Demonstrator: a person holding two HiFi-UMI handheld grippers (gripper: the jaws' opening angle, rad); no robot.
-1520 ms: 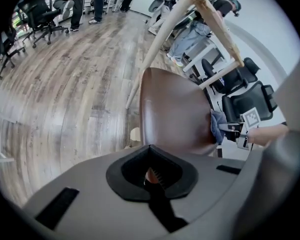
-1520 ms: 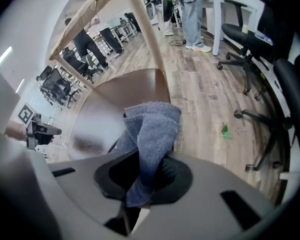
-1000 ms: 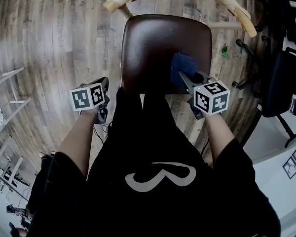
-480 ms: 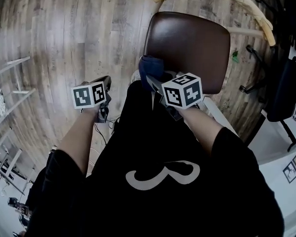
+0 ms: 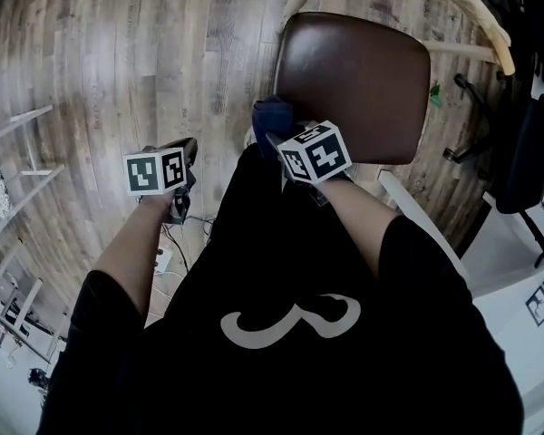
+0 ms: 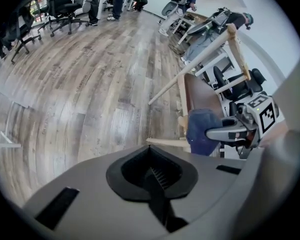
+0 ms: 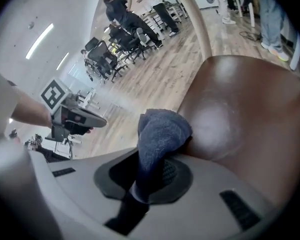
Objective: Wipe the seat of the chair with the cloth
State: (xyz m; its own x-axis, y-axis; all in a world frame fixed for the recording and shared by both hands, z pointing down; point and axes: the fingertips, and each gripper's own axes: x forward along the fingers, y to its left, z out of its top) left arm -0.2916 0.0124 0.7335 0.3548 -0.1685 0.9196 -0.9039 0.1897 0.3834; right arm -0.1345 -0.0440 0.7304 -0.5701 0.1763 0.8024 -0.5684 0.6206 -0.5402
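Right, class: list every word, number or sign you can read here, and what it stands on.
"3", or a logo like it: white, on the black shirt.
Print on the floor planks: too blurred to read.
Marker cubes: square patterns only, no letters.

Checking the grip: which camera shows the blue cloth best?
Right gripper view: the cloth sits centre, clamped in the right gripper. Head view shows part of it; left gripper view shows it side-on, smaller.
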